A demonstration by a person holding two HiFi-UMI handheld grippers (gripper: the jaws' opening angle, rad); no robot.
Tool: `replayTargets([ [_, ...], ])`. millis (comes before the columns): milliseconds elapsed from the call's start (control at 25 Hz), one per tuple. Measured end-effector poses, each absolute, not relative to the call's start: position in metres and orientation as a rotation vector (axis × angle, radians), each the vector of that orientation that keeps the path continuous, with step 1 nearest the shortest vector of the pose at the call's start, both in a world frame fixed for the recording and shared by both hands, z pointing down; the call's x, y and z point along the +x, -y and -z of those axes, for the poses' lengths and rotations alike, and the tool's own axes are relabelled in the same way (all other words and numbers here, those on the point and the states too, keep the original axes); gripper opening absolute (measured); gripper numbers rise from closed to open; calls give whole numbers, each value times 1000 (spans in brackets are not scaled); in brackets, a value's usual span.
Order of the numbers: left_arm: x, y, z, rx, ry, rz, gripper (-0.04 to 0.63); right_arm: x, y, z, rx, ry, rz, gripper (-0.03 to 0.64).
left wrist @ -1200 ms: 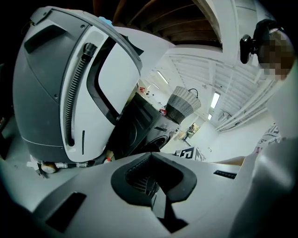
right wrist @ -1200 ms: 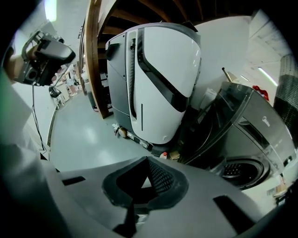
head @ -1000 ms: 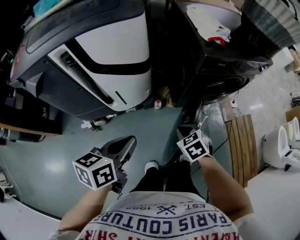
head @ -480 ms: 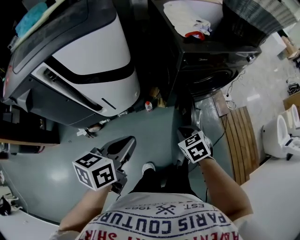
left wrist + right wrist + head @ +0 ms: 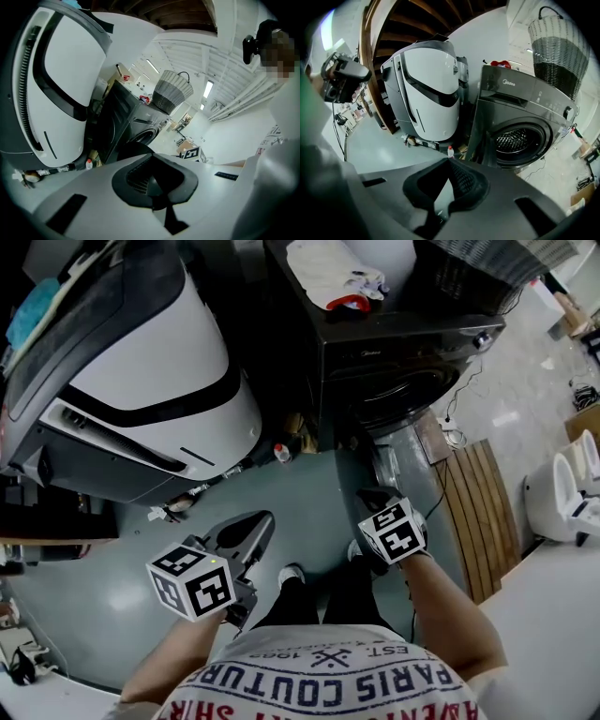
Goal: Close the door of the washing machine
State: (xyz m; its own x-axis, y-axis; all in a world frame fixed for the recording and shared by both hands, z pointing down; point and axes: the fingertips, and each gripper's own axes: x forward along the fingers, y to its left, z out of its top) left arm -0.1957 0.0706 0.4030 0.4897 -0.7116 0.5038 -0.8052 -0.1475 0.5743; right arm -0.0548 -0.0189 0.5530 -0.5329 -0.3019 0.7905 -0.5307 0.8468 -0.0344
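Observation:
The dark front-loading washing machine [image 5: 412, 343] stands at the top of the head view. Its round door [image 5: 488, 149] is swung open to the left of the drum opening [image 5: 520, 140], almost edge-on to the right gripper view. My left gripper [image 5: 251, 529] hangs low over the grey floor, left of my feet, well short of the machine. Its pads [image 5: 140, 174] meet with nothing between them. My right gripper [image 5: 375, 499] is nearer the machine, just below the open door, and is also shut and empty. The machine shows small in the left gripper view [image 5: 136, 123].
A big white and black appliance [image 5: 159, 362] stands left of the washer. A small red-capped bottle [image 5: 280, 452] sits on the floor between them. Cloth [image 5: 330, 277] and a wicker basket [image 5: 558, 47] rest on the washer. A slatted wooden board [image 5: 469, 521] lies at right.
The washer and the white appliance have slid left and lower in the head view, so more of the washer's front shows. Both grippers keep about the same place and stay shut.

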Motion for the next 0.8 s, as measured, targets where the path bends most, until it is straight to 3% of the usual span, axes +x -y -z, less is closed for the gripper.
replayTargets([
  [800, -112, 9, -404, 1931, 1185, -221, 26, 21, 85, -545, 670, 2236, -362, 21],
])
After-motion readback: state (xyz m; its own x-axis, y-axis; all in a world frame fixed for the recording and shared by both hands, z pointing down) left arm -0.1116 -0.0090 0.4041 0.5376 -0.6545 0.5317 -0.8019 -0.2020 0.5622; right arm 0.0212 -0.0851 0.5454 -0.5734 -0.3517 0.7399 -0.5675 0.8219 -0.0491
